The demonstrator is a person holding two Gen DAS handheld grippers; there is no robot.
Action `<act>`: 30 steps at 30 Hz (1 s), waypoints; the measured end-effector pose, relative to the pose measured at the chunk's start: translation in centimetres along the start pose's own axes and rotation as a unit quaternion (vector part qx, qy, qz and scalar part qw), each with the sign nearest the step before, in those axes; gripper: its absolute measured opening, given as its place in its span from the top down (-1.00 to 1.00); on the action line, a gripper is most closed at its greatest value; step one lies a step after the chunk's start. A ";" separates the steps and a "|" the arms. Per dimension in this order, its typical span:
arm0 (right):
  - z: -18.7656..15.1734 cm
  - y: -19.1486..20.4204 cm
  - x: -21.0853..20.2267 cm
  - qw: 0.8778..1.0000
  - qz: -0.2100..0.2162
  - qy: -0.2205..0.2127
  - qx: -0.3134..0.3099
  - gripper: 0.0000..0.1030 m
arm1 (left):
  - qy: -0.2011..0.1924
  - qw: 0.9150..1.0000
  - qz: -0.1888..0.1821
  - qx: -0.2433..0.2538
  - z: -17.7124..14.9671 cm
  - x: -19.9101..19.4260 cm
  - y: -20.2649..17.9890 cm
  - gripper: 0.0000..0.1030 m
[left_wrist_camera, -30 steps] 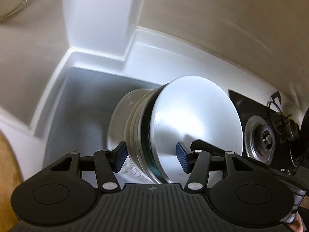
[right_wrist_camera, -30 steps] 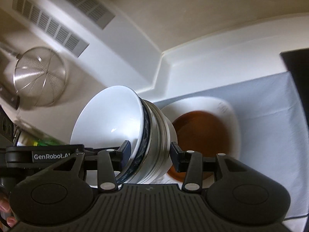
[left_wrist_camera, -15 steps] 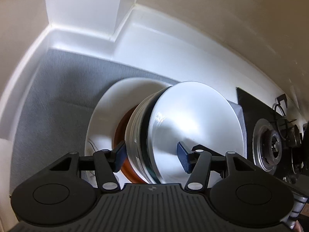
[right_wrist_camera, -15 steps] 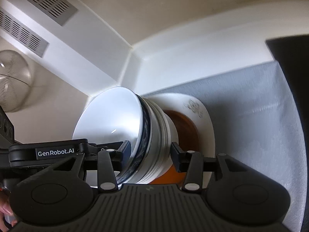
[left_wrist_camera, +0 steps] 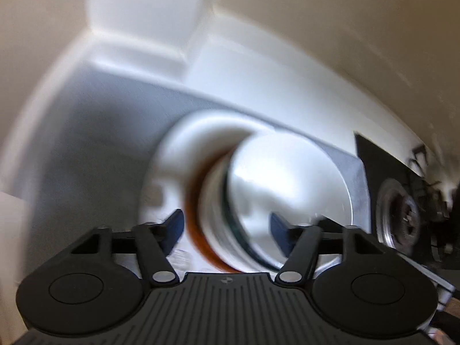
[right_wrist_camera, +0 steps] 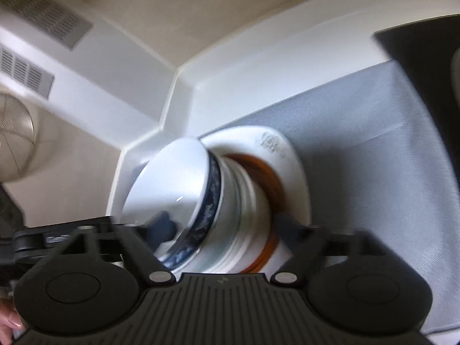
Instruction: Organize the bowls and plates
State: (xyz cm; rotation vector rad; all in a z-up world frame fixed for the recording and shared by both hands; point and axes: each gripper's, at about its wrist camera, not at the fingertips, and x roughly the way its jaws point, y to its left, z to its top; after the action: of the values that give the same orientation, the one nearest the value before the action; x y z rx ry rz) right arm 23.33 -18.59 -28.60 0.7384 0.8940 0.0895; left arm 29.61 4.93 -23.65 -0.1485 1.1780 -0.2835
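Both tongs sit at the stack of bowls, one on each side. On my left tongs [left_wrist_camera: 224, 225] the blue pads stand apart with the stack [left_wrist_camera: 253, 210] between them; blur keeps me from telling whether they touch it. My right tongs [right_wrist_camera: 227, 230] are spread wider, the left pad against the inside of the top bowl and the right pad low beside the stack [right_wrist_camera: 230, 215]; I cannot tell whether they grip.

Those bowls are glossy white ceramic, nested on their side; the top one carries a dark blue patterned band around its outside. They rest in a round white plate [left_wrist_camera: 172, 169] with a brown-orange centre ring, and the plate [right_wrist_camera: 290, 155] lies on a grey woven cloth [right_wrist_camera: 373, 149] near the back left corner of the white bench [right_wrist_camera: 258, 77].

Only the left view shows the black stove [left_wrist_camera: 402, 212] with its metal burner at the cloth's right edge. Only the right view shows a faint print on the plate rim, a wire mesh strainer [right_wrist_camera: 14, 141] and grey vent grilles [right_wrist_camera: 43, 20] on the wall.
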 end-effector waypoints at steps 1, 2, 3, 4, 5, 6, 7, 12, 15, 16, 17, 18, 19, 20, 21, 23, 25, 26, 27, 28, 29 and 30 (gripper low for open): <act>-0.3 0.2 -1.3 1.000 -0.013 -0.010 -0.007 -0.78 | -0.023 1.000 0.017 0.009 -0.4 -1.7 -0.1 -0.53; -0.6 0.5 -2.6 0.999 -0.031 -0.016 -0.013 -0.86 | -0.043 0.998 0.031 0.014 -0.8 -3.4 -0.1 -0.53; -0.9 0.9 -3.8 0.999 -0.046 -0.020 -0.020 -0.89 | -0.059 0.997 0.039 0.018 -1.3 -5.3 -0.3 -0.56; -1.4 1.4 -5.2 0.998 -0.053 -0.024 -0.027 -0.91 | -0.070 0.996 0.042 0.023 -1.8 -7.2 -0.5 -0.66; -1.9 2.1 -6.7 0.997 -0.057 -0.027 -0.037 -0.93 | -0.079 0.996 0.038 0.028 -2.5 -9.2 -0.8 -0.76; -2.4 3.0 -8.1 0.996 -0.061 -0.031 -0.050 -0.95 | -0.083 0.995 0.034 0.031 -3.2 -11.0 -1.2 -0.95; -3.0 4.2 -9.5 0.995 -0.068 -0.033 -0.068 -0.98 | -0.082 0.996 0.034 0.031 -3.9 -12.7 -1.7 -0.99; -5.9 10.5 -14.8 0.978 -0.110 -0.018 -0.176 -0.99 | -0.093 0.993 0.071 0.023 -7.1 -19.5 -4.9 -0.99; -6.6 12.9 -18.0 0.979 -0.095 -0.027 -0.178 -0.99 | -0.125 0.987 0.098 0.030 -8.8 -22.3 -6.9 -0.99; -6.7 13.4 -19.1 0.981 -0.087 -0.030 -0.170 -0.99 | -0.132 0.985 0.107 0.033 -9.2 -23.1 -7.5 -0.99; -6.7 13.8 -20.0 0.983 -0.080 -0.027 -0.162 -0.99 | -0.139 0.983 0.115 0.038 -9.6 -23.7 -8.0 -0.99; -6.7 14.1 -20.7 0.985 -0.078 -0.027 -0.155 -0.99 | -0.143 0.981 0.124 0.044 -10.1 -24.1 -8.6 -0.99; -6.8 14.4 -21.3 0.984 -0.081 -0.030 -0.154 -0.99 | -0.141 0.980 0.130 0.050 -10.7 -24.8 -9.1 -0.99; -6.9 14.8 -21.8 0.983 -0.088 -0.033 -0.156 -0.99 | -0.138 0.980 0.131 0.061 -11.0 -25.0 -9.6 -0.99; -7.1 15.3 -22.1 0.981 -0.100 -0.034 -0.164 -0.99 | -0.141 0.978 0.135 0.069 -11.4 -25.4 -10.1 -0.99; -7.4 15.8 -22.8 0.977 -0.117 -0.037 -0.175 -0.99 | -0.143 0.975 0.147 0.083 -11.8 -25.7 -10.7 -0.99; -7.7 16.1 -23.1 0.975 -0.124 -0.036 -0.182 -0.99 | -0.139 0.974 0.152 0.093 -12.2 -26.0 -11.4 -0.99; -7.9 16.2 -23.4 0.974 -0.125 -0.034 -0.183 -0.99 | -0.136 0.975 0.148 0.094 -12.3 -26.0 -11.5 -0.99; -7.9 16.3 -23.4 0.975 -0.123 -0.032 -0.183 -0.99 | -0.136 0.975 0.148 0.092 -12.5 -25.9 -11.5 -0.99; -8.0 16.3 -23.5 0.975 -0.122 -0.030 -0.184 -0.99 | -0.134 0.976 0.147 0.091 -12.7 -26.0 -11.5 -0.99; -8.3 16.4 -23.7 0.975 -0.124 -0.028 -0.184 -0.99 | -0.131 0.976 0.147 0.089 -12.7 -25.9 -11.5 -0.99; -8.5 16.6 -23.7 0.975 -0.125 -0.027 -0.184 -0.99 | -0.130 0.976 0.148 0.089 -12.8 -26.0 -11.5 -0.99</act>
State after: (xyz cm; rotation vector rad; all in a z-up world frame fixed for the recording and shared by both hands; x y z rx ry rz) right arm 5.67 -10.12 -5.75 0.2785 0.8798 0.0109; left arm 6.96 2.00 -2.41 0.1441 0.8942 -0.1003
